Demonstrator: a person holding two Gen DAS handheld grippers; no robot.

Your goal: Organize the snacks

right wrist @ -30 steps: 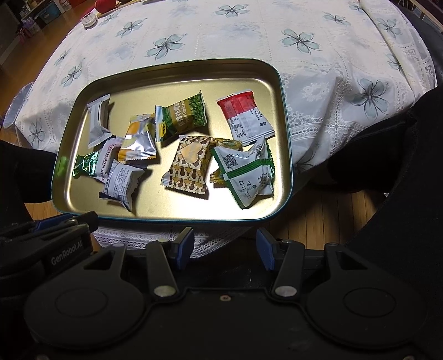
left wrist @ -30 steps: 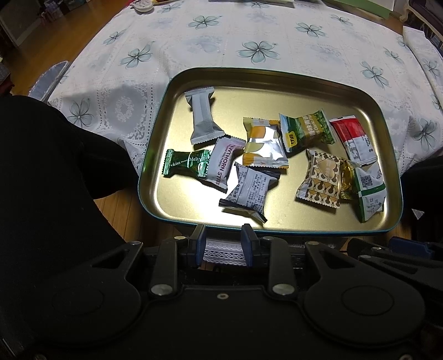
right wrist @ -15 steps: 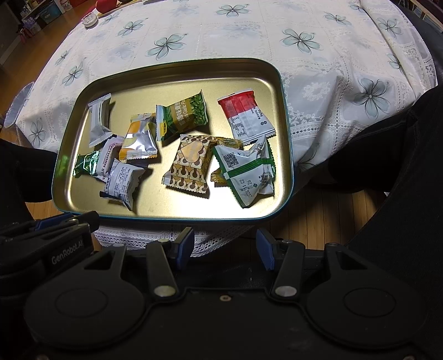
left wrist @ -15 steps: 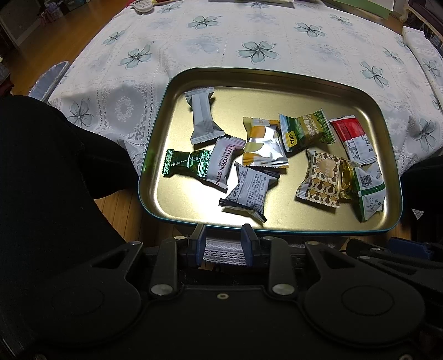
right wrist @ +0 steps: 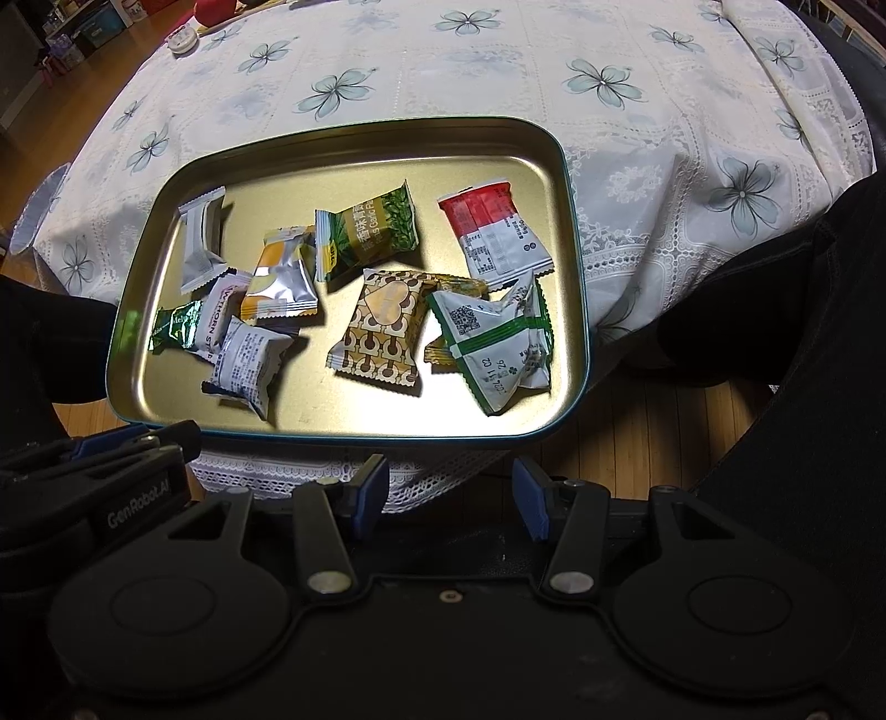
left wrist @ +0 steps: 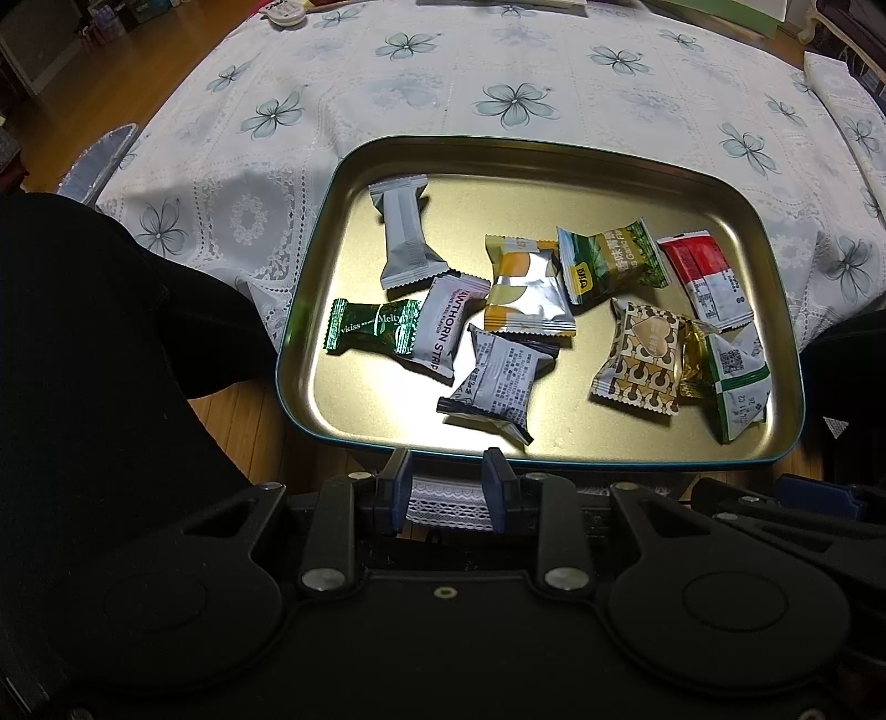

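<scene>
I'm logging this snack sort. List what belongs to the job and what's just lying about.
Belongs to the job:
- gold tray
- wrapped snacks in it, e.g. green Melty candy, red-and-white packet, brown patterned packet

Just lying about:
- floral tablecloth
- small round white container

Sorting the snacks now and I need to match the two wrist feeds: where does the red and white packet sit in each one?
Left wrist: the red and white packet lies at the tray's far right, by the right rim.
Right wrist: the same packet lies right of centre, in the upper right of the tray.
Shared landmark: the green garlic-flavour packet lies just left of it in both views.
</scene>
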